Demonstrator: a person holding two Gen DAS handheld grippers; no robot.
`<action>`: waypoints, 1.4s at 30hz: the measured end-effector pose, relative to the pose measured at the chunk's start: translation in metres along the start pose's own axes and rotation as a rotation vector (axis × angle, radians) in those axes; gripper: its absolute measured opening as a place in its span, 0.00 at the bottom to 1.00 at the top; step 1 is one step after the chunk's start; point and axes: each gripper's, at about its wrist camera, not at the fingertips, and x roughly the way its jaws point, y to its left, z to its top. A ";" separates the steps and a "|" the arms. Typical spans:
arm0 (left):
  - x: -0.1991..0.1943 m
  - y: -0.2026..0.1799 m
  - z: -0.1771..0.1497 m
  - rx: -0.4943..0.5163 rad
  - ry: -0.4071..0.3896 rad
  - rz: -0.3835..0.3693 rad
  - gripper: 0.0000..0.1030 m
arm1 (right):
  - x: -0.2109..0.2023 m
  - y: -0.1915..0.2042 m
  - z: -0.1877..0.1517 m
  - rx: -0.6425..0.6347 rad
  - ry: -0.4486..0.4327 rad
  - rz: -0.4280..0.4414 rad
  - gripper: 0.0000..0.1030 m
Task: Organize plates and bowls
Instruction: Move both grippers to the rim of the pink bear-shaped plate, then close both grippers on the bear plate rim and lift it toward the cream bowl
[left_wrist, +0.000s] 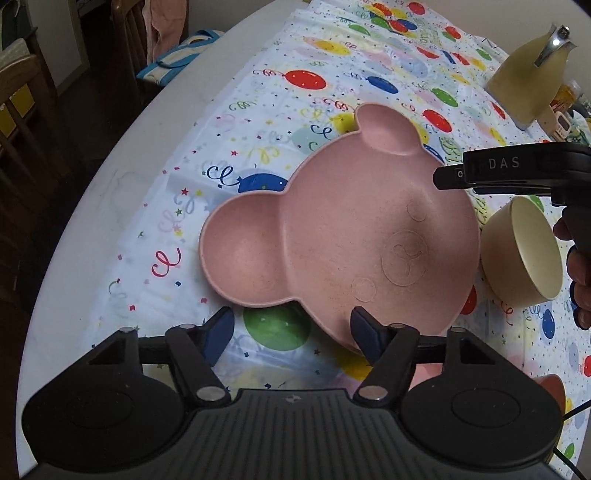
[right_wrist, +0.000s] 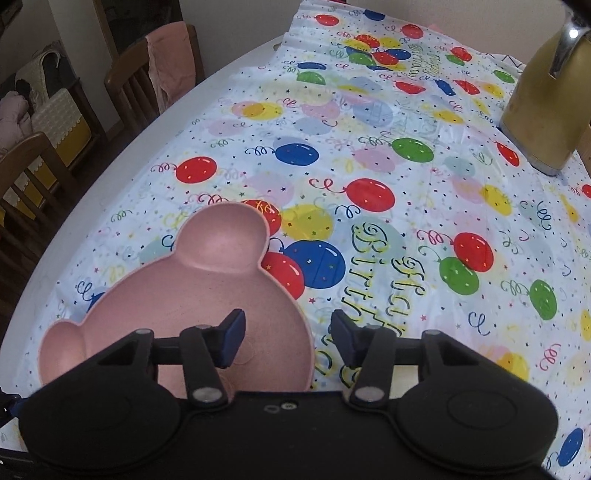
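Plate (left_wrist: 343, 236) is looking light, stiff and slick; its raised rim is offering the best hold. Left gripper (left_wrist: 291, 332) and right gripper (right_wrist: 286, 339) are hovering, jaws apart, holding nothing.

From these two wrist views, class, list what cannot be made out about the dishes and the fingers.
- Left wrist view: the cream bowl's base, hidden by its own tilted wall.
- Left wrist view: a pink dish at the lower right, mostly hidden behind the left gripper.
- Right wrist view: the near rim of the pink bear-shaped plate, covered by the right gripper.
- Right wrist view: the bowl does not show.
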 end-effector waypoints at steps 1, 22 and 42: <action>0.001 0.000 0.000 -0.005 0.001 -0.004 0.60 | 0.002 0.000 0.000 -0.006 0.002 -0.004 0.44; 0.001 0.012 0.009 -0.049 -0.023 -0.043 0.17 | -0.002 -0.001 -0.009 -0.047 0.039 0.063 0.10; -0.066 0.050 -0.014 -0.003 -0.057 -0.092 0.17 | -0.102 0.035 -0.062 -0.115 -0.020 0.111 0.08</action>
